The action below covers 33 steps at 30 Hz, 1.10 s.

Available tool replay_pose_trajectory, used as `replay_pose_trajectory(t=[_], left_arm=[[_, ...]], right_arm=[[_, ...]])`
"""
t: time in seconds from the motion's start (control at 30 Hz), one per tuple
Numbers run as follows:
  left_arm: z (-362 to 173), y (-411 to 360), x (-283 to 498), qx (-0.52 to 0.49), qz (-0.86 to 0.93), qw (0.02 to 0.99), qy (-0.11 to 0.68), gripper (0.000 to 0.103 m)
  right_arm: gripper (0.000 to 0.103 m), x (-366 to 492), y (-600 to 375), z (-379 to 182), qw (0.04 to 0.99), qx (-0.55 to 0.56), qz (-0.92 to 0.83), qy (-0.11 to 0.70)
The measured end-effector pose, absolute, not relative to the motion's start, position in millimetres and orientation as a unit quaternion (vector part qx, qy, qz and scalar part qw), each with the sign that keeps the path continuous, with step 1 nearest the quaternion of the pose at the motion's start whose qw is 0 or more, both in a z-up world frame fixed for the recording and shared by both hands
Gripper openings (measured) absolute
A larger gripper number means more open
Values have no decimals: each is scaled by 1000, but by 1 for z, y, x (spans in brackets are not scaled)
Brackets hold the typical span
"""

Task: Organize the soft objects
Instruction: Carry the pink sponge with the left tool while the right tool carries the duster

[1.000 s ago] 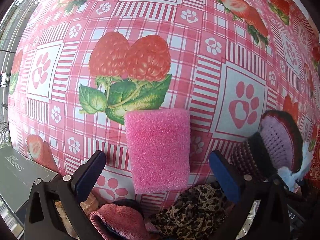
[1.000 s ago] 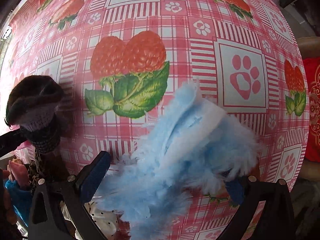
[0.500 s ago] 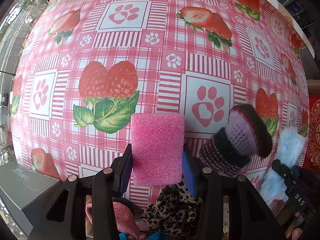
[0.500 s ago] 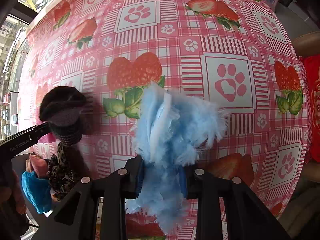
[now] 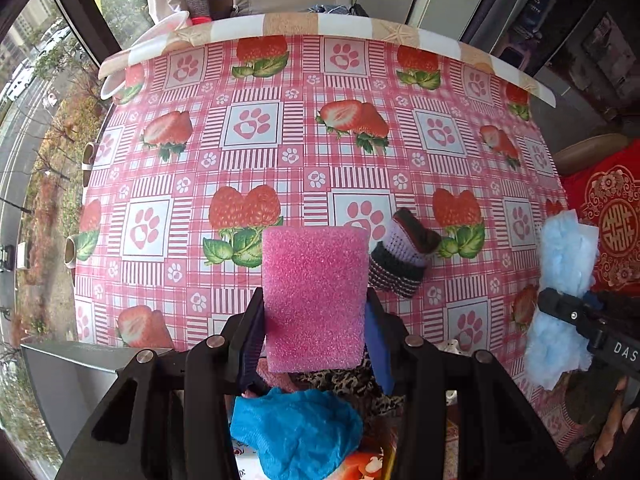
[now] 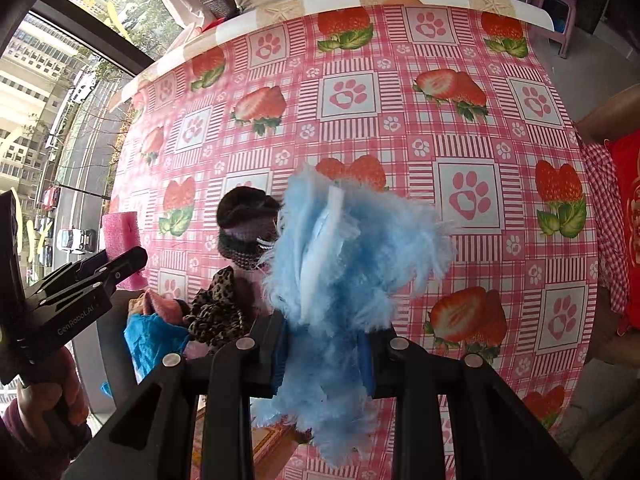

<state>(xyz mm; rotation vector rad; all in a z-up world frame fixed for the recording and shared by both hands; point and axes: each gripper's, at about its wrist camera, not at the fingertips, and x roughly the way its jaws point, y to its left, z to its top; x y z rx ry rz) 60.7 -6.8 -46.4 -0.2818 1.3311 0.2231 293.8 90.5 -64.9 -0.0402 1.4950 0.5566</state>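
Nearest the left camera, the left hand-held gripper (image 5: 316, 334) is clamped on the rectangular pink foam sponge (image 5: 315, 296), pads pressing its two long sides, so the sponge's long axis runs straight out along the fingers and away from the hand. The right hand-held gripper (image 6: 324, 352) is likewise closed tight on the fluffy pale-blue feathery duster piece (image 6: 352, 256), which sticks out ahead of its fingers and spills below them. Both pieces hang clear above the surface. Below and between the two grippers lies a heap of other soft things: a crumpled bright-blue cloth (image 5: 296, 436), a leopard-print fabric piece (image 6: 218, 312) and, just beyond, a knitted purple-and-black cap (image 5: 404, 258) resting on the pink strawberry-and-paw-print tablecloth (image 5: 304, 128). A grey box (image 5: 68, 384) sits at the near left edge, closest to the left hand, which probably makes it the sponge's destination, though that is only a guess. Farther out the cloth is bare all the way to its far edge, leaving wide room for setting either piece down.
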Motion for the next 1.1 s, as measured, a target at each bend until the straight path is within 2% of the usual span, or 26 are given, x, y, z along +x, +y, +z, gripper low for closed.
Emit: replay_pose_trajectory(t=[0.43, 1.1], left_arm=[[-2, -30, -14, -113, 61, 794, 594, 49], [3, -47, -146, -67, 4, 787, 613, 49]], right_arm=[[30, 218, 108, 0, 698, -18, 297, 651], [31, 79, 124, 21, 671, -62, 310, 671]])
